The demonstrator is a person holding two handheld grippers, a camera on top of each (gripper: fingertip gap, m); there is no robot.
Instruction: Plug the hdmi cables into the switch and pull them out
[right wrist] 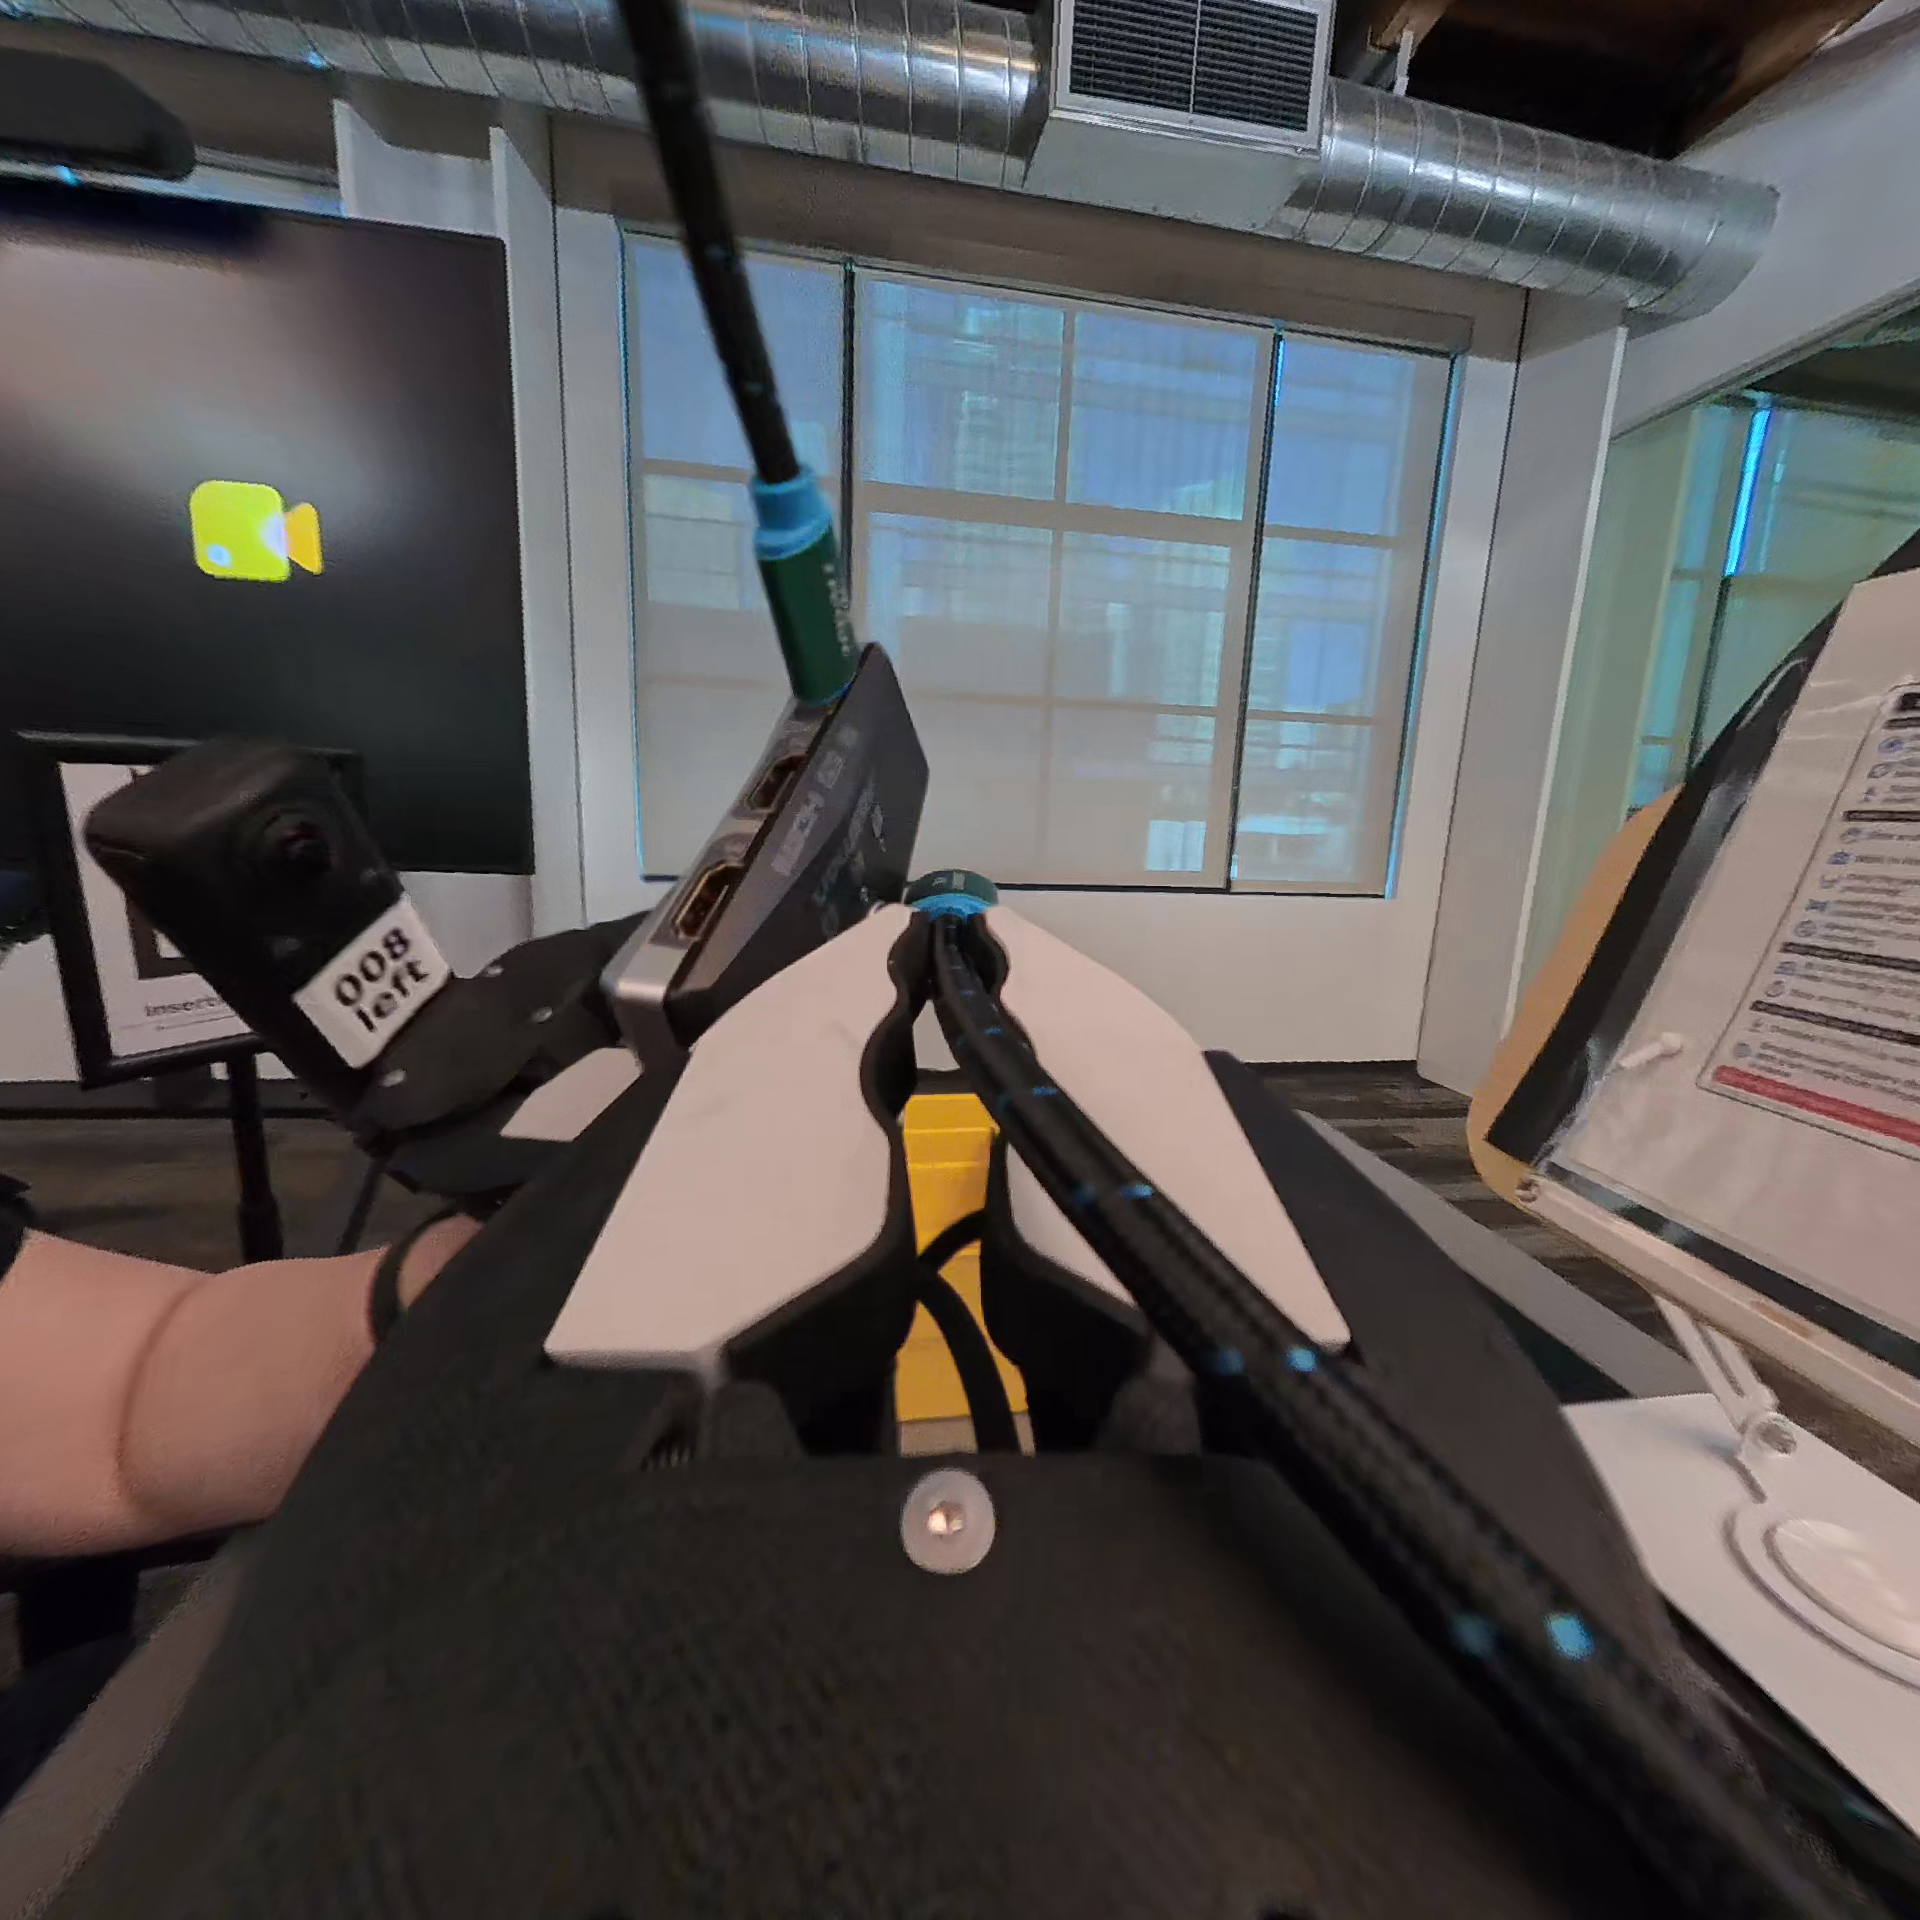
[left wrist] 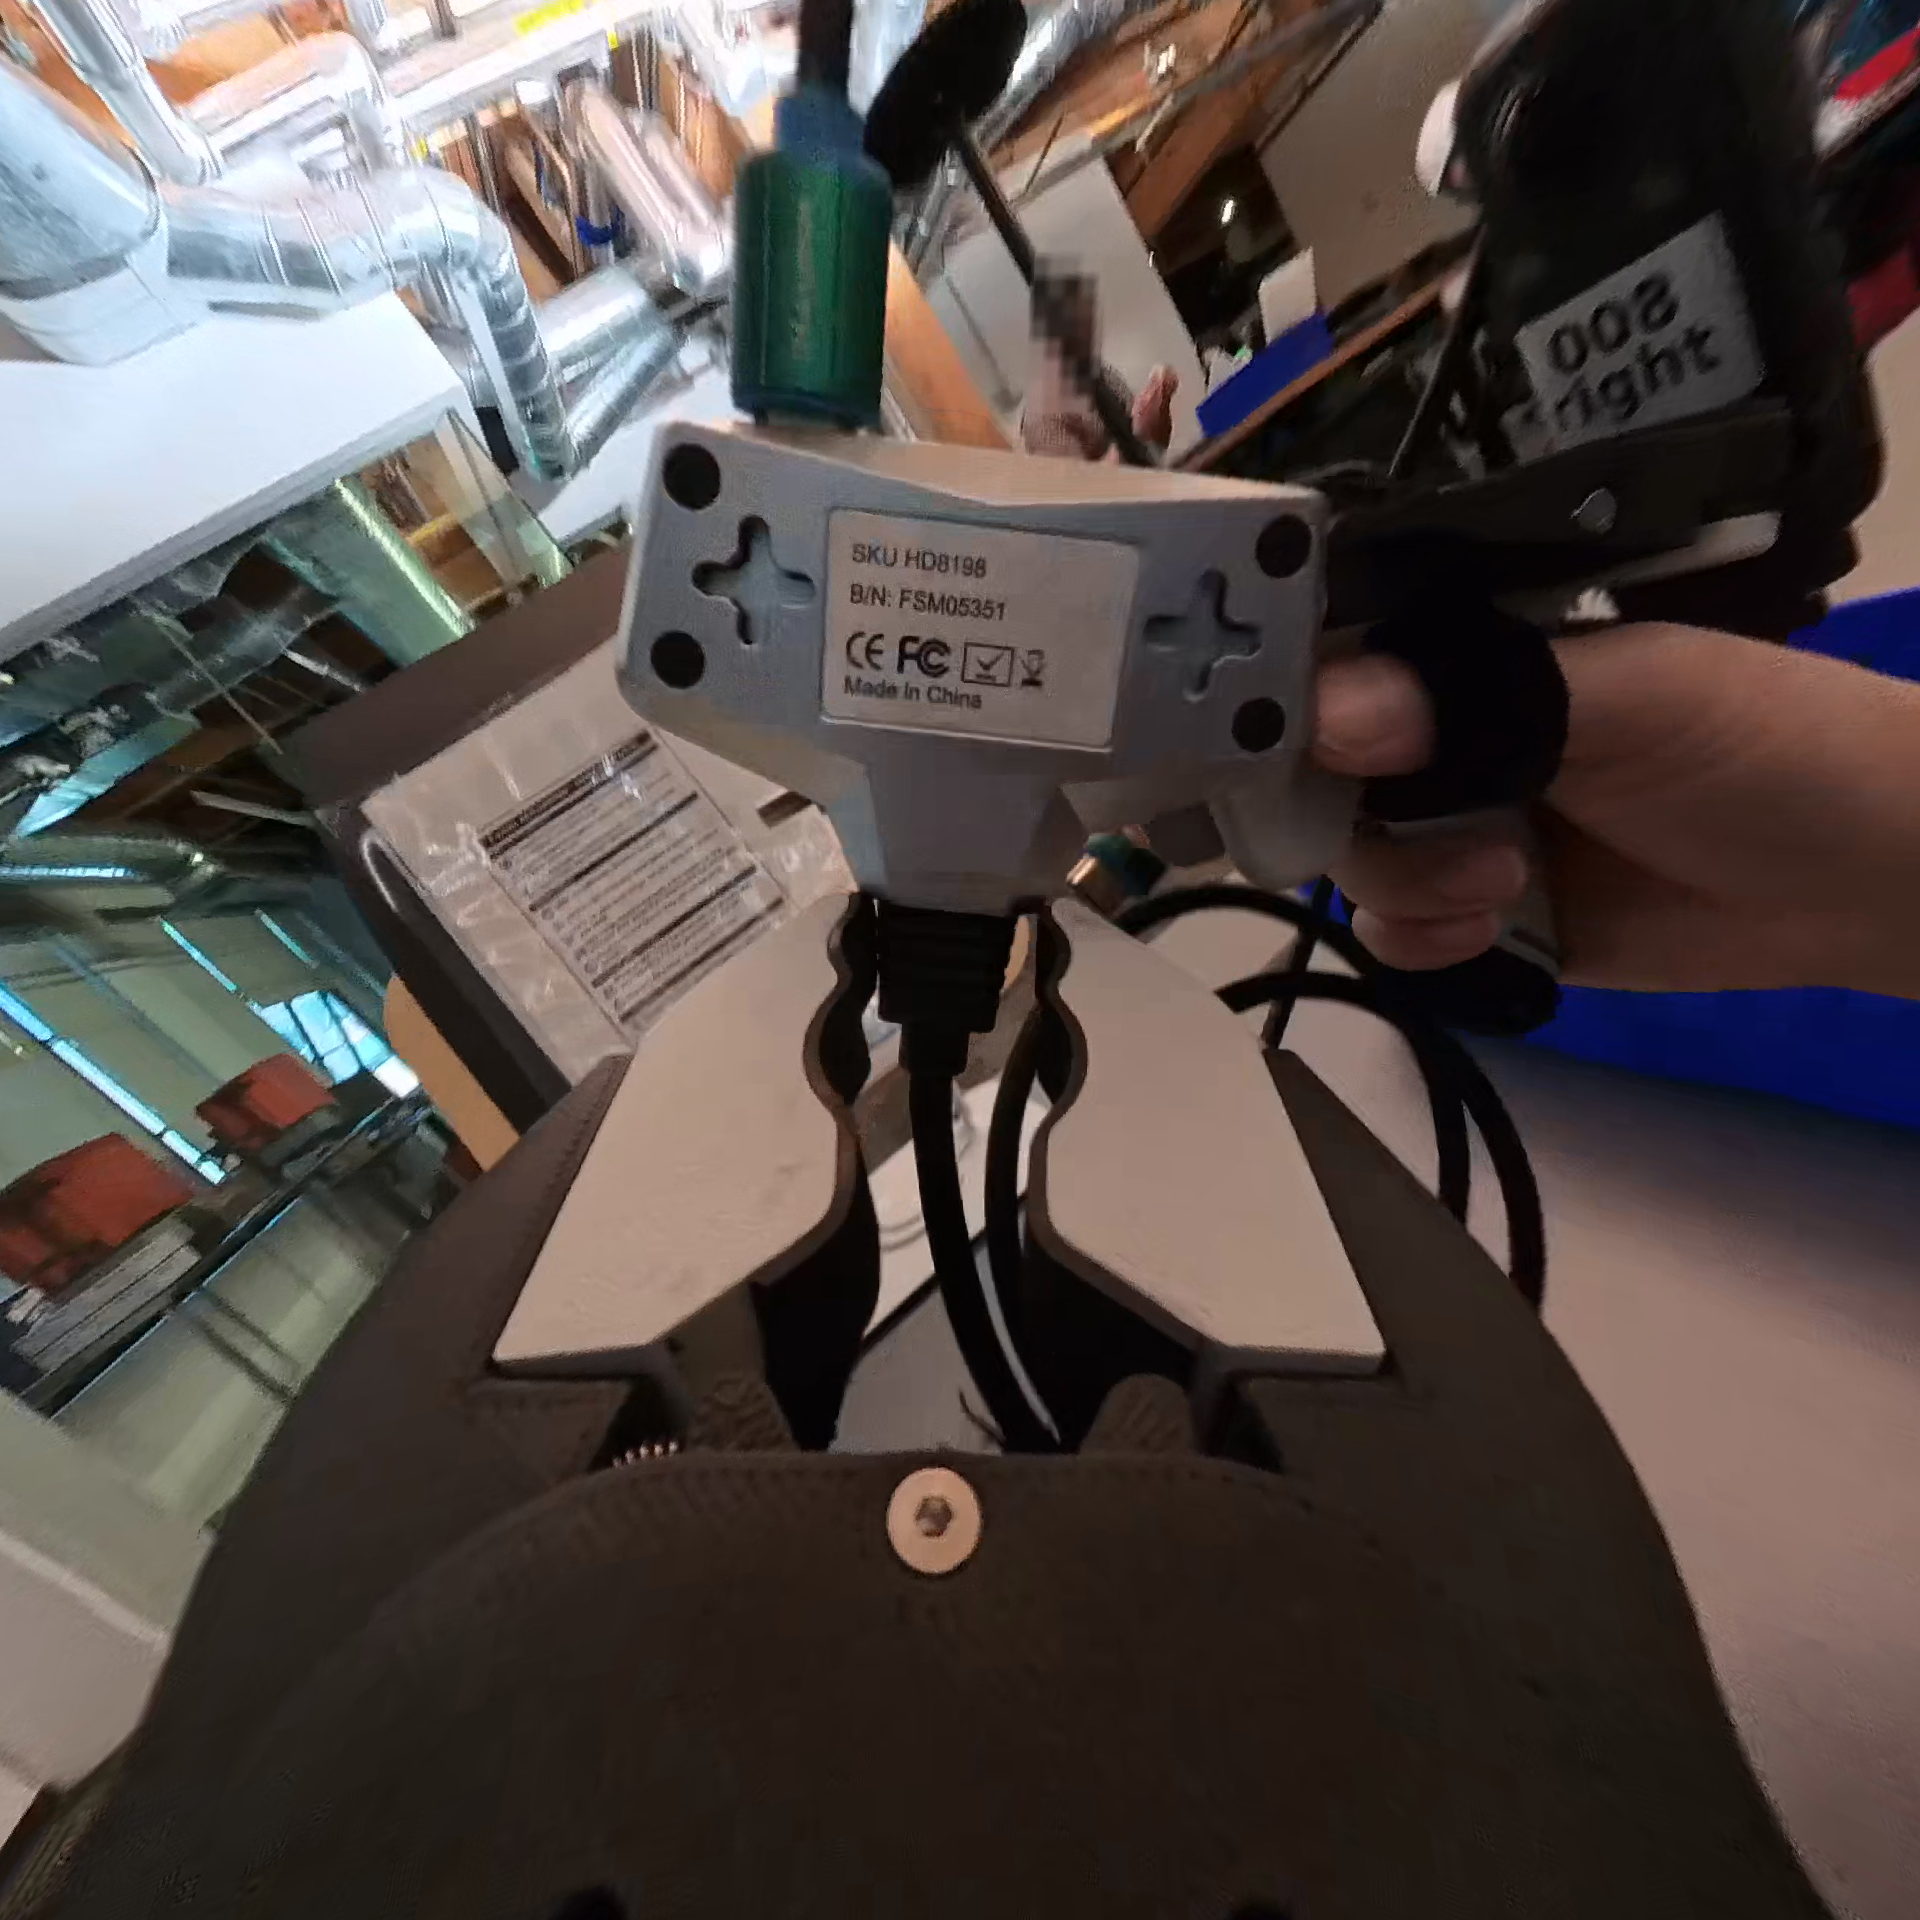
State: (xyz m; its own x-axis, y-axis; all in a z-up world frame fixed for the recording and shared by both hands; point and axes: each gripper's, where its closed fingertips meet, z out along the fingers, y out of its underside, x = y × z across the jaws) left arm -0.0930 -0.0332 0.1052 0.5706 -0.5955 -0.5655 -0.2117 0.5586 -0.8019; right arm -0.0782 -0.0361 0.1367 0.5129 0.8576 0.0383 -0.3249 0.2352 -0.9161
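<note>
Grey switch (left wrist: 966, 623) neck pinched by left gripper (left wrist: 940, 935) fingers; right gripper (right wrist: 945, 935) fingers clamp braided cable (right wrist: 1091, 1153)

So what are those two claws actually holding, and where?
Left gripper pinches the grey metal switch by its ribbed black cable collar. Right gripper pinches a black braided cable just behind its plug.

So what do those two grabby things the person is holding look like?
Each tool, left tool and right tool, has a textured black body, one silver screw, and two white fingers with wavy black inner edges. A white tag and a black camera sit on the left one. The person wears black fingerless gloves.
</note>
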